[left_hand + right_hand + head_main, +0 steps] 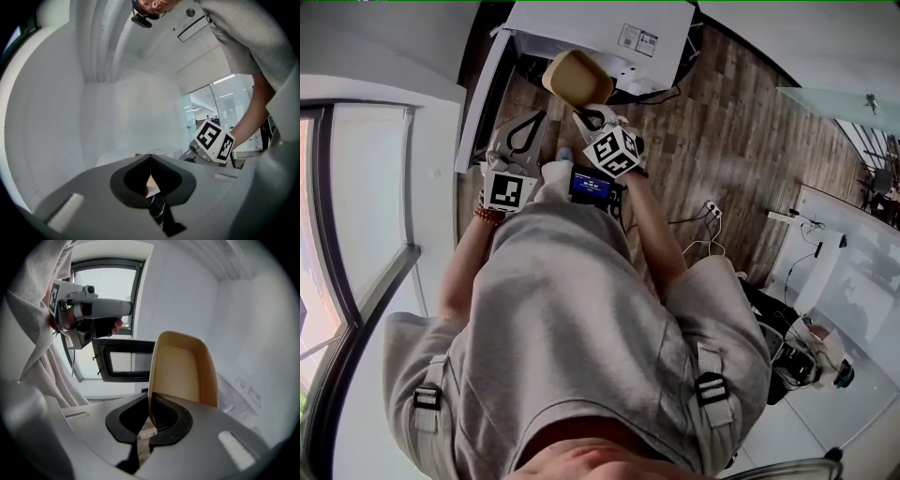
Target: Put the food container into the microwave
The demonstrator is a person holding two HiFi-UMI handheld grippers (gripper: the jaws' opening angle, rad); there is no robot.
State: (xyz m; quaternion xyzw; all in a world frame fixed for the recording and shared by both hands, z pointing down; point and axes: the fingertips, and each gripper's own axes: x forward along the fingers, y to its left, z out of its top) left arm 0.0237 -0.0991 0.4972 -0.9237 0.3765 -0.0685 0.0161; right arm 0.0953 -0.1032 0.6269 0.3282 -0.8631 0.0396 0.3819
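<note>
My right gripper (586, 111) is shut on the rim of the tan food container (577, 77), which stands up out of the jaws in the right gripper view (183, 369). The container hangs just in front of the white microwave (600, 33). The microwave's door (483, 103) is swung open to the left, and its window shows in the right gripper view (123, 362). My left gripper (534, 117) hovers beside the door's edge, jaws together with nothing held. In the left gripper view its jaw tips (150, 159) meet, and the right gripper's marker cube (214, 140) shows beyond them.
The microwave rests on a dark stand over a wooden floor (741, 141). A power strip with cables (711, 208) lies on the floor to the right. A white desk (853, 272) stands at the right and a large window (356, 206) at the left.
</note>
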